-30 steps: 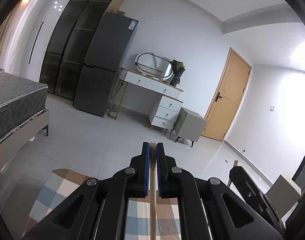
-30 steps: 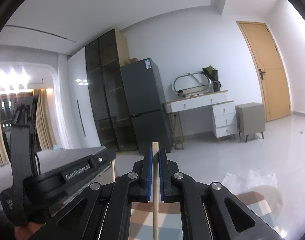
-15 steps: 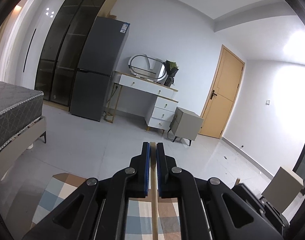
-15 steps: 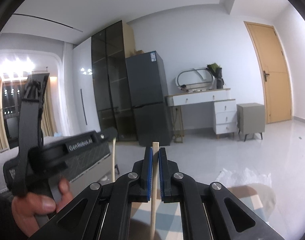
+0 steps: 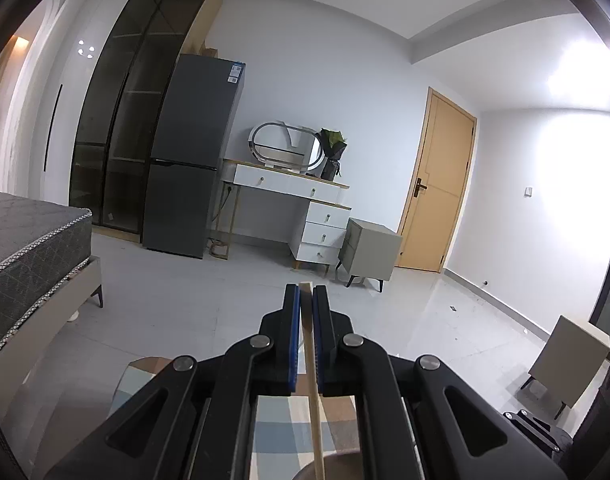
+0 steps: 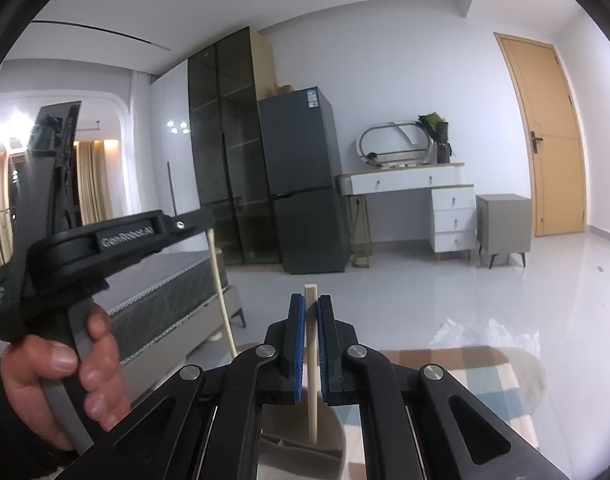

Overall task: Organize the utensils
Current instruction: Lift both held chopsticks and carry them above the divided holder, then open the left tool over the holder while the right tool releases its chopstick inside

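Note:
My left gripper (image 5: 305, 295) is shut on a pale wooden chopstick (image 5: 315, 420) that stands nearly upright between the blue pads, its top just above the fingertips. My right gripper (image 6: 309, 305) is shut on a second chopstick (image 6: 312, 408) in the same way. In the right wrist view the left gripper (image 6: 207, 222) appears at the left, held by a hand (image 6: 61, 376), with its chopstick (image 6: 223, 300) hanging down and slightly slanted. Both sticks hang over a checked cloth (image 6: 477, 376). A beige container (image 6: 289, 436) lies under the right stick's lower end.
The cloth-covered table (image 5: 273, 436) lies below both grippers. Beyond it is open grey floor, a bed (image 5: 29, 248) at the left, a dark fridge (image 5: 189, 160), a white dresser (image 5: 301, 200), a small cabinet (image 5: 369, 248) and a door (image 5: 437, 184).
In the right wrist view the left gripper has risen and come closer, and the hand holding it now shows. The left view has rolled and lifted a little. Both chopsticks stay clamped.

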